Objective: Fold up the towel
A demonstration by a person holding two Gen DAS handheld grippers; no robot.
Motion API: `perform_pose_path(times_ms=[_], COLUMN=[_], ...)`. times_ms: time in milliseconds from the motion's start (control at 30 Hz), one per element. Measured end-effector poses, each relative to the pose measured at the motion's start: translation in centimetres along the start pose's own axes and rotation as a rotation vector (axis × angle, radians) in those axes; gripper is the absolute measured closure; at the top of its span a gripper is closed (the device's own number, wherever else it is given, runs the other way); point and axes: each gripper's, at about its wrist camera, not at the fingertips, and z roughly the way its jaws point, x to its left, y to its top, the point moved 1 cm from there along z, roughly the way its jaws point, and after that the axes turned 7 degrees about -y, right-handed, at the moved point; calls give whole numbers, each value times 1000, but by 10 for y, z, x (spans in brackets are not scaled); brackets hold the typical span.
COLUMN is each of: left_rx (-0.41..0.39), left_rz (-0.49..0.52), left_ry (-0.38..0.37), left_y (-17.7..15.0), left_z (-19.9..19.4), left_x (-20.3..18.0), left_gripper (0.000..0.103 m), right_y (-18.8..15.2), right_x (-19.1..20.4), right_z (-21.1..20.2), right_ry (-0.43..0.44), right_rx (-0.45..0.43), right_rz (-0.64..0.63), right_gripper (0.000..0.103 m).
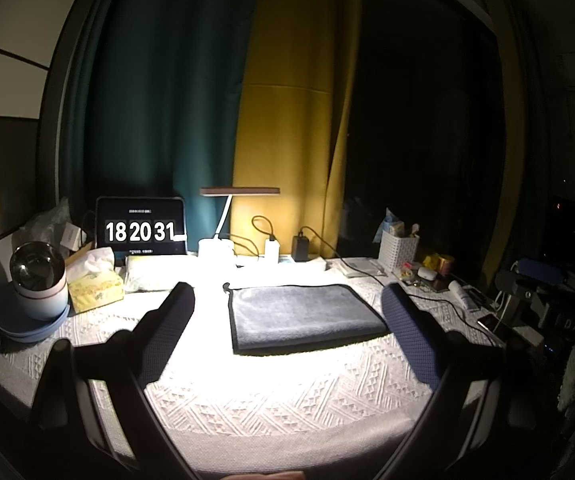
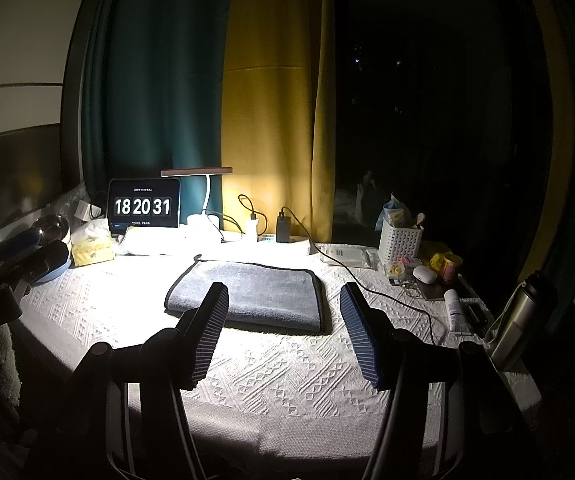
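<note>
A grey towel (image 1: 305,316) with a dark border lies folded flat in a rectangle on the white textured tablecloth (image 1: 271,392), under the desk lamp. It also shows in the right wrist view (image 2: 253,294). My left gripper (image 1: 287,296) is open and empty, held above the table's near side, its fingers framing the towel without touching it. My right gripper (image 2: 283,292) is open and empty, held above and in front of the towel's near edge. The left gripper's body shows at the left in the right wrist view (image 2: 19,264).
At the back stand a tablet clock (image 1: 141,228), a desk lamp (image 1: 239,200), chargers with cables (image 1: 299,246) and a tissue box (image 1: 93,284). A steel cup on plates (image 1: 37,280) is left. A white basket (image 2: 401,240), tubes and a flask (image 2: 521,320) are right.
</note>
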Motion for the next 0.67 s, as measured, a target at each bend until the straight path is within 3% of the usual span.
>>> perform_pose_path(times_ms=[667], left_rx=[-6], left_rz=[12], left_ry=[-20], left_y=[0], left_z=[-1], left_x=[-4], left_gripper=[8], right_y=[-1], right_x=[4], right_z=[2], right_ry=[10], right_rx=[8], right_rz=[0], right_gripper=[42])
